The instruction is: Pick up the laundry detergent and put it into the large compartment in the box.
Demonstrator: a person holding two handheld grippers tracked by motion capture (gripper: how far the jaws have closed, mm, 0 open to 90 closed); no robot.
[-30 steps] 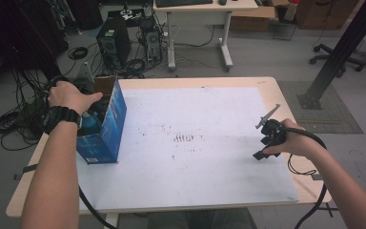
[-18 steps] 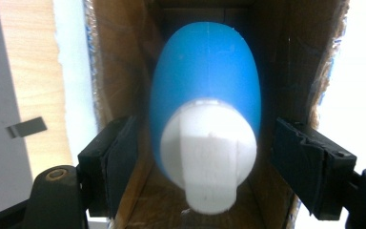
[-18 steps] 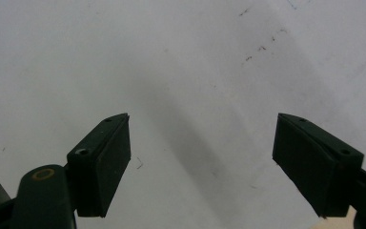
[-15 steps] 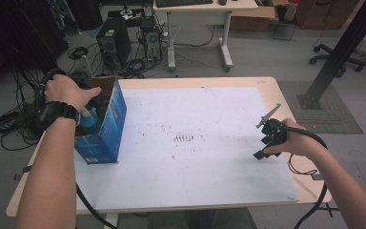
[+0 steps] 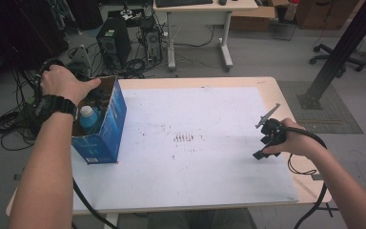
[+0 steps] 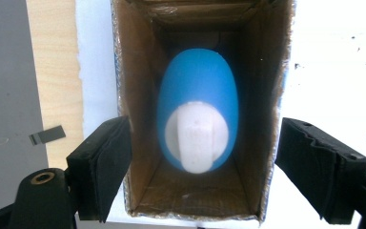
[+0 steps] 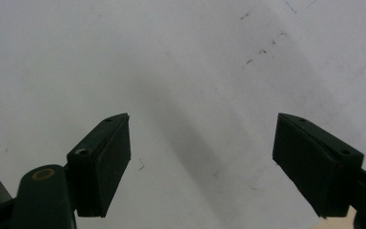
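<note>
An open-topped blue cardboard box (image 5: 106,125) stands upright near the left edge of the white tabletop (image 5: 195,167). Inside the box sits a blue plastic bottle with a white cap (image 6: 198,121), upright and well below the rim.

The left gripper (image 6: 205,157) hangs directly above the box's opening, held by the person's left hand (image 5: 64,83). Its black fingers (image 6: 106,162) are spread wide, one outside each long wall of the box, touching neither bottle nor cardboard as far as can be seen.

The right gripper (image 5: 267,138) rests far to the right of the box, low over bare tabletop, its fingers (image 7: 106,157) also spread wide and empty.

Judging by this, the bottle is already in the box and let go. What seems left is lifting the left gripper clear; the box flaps are out of sight, so closing cannot be judged.
</note>
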